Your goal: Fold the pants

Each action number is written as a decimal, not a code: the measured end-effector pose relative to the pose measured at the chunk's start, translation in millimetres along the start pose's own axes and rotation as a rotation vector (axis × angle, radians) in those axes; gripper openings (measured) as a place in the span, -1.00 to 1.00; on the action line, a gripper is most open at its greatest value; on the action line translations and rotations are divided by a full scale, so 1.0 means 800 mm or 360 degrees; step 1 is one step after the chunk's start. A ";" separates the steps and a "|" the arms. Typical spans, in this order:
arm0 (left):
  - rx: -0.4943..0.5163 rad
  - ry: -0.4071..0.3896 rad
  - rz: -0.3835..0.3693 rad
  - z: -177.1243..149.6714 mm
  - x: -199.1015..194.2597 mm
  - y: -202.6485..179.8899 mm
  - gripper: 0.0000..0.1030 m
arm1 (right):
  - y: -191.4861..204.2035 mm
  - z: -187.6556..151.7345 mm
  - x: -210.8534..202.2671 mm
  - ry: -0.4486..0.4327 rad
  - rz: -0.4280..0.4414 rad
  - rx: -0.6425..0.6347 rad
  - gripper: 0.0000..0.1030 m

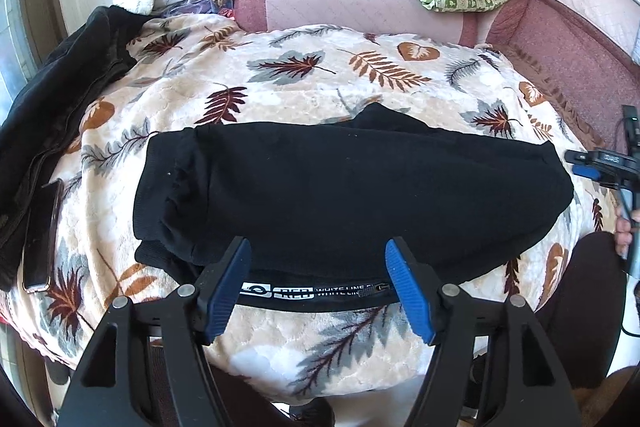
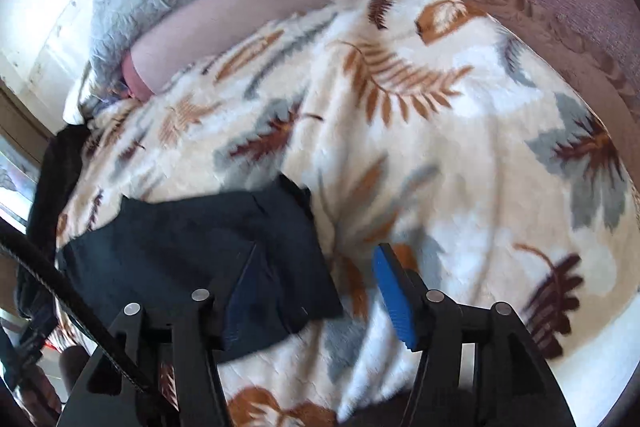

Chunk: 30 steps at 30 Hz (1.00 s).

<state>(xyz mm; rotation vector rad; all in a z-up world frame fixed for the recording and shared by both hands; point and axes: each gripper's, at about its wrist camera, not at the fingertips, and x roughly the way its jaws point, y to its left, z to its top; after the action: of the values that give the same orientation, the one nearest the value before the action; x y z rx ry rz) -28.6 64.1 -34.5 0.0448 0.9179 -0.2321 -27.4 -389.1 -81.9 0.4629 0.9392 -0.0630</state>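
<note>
Bare leaf-patterned plush blanket (image 1: 320, 75) lies open beyond the folded black pants (image 1: 340, 187). A dark slim phone (image 1: 42, 235) and a crumpled black jacket (image 1: 60, 99) crowd the left side (right side clear).

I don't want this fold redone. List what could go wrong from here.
1. The black pants lie folded, but one layer pokes out at the far edge; another fold may lock in that skew.
2. The phone lies on the leaf-print blanket beside the pants' left end; a sweep of cloth could knock it.
3. The left gripper stands open over the waistband; closing there may catch the plush blanket too.
</note>
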 end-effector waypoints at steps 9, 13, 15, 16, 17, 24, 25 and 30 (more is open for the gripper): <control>-0.0053 0.0015 -0.0009 -0.007 -0.003 0.009 0.34 | 0.082 -0.011 0.084 0.0162 -0.0231 -0.0417 -0.01; -0.0097 0.0037 0.0002 -0.009 0.006 0.016 0.34 | 0.093 -0.019 0.074 0.0118 -0.0339 -0.0495 -0.55; -0.0099 0.0037 0.0008 -0.010 0.007 0.018 0.34 | 0.090 -0.014 0.058 0.0080 -0.0349 -0.0479 -0.58; -0.0100 0.0037 0.0014 -0.010 0.008 0.019 0.34 | 0.093 -0.014 0.053 0.0066 -0.0370 -0.0490 -0.58; -0.0104 0.0036 0.0020 -0.010 0.008 0.020 0.34 | 0.096 -0.014 0.048 0.0055 -0.0390 -0.0507 -0.59; -0.0145 0.0036 0.0031 -0.012 0.009 0.032 0.34 | 0.097 -0.018 0.057 0.0082 -0.0585 -0.0544 -0.27; -0.0151 0.0032 0.0028 -0.013 0.008 0.033 0.34 | 0.088 -0.015 0.056 0.0085 -0.0587 -0.0500 0.05; -0.0164 0.0026 0.0015 -0.012 0.009 0.035 0.34 | 0.055 0.003 0.014 -0.0063 -0.0465 -0.0310 0.26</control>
<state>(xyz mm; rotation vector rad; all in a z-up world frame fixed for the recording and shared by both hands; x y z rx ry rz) -25.8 91.6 -47.4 -0.0441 0.9447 -0.1756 -8.1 -348.6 -74.1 0.1416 0.9580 -0.2424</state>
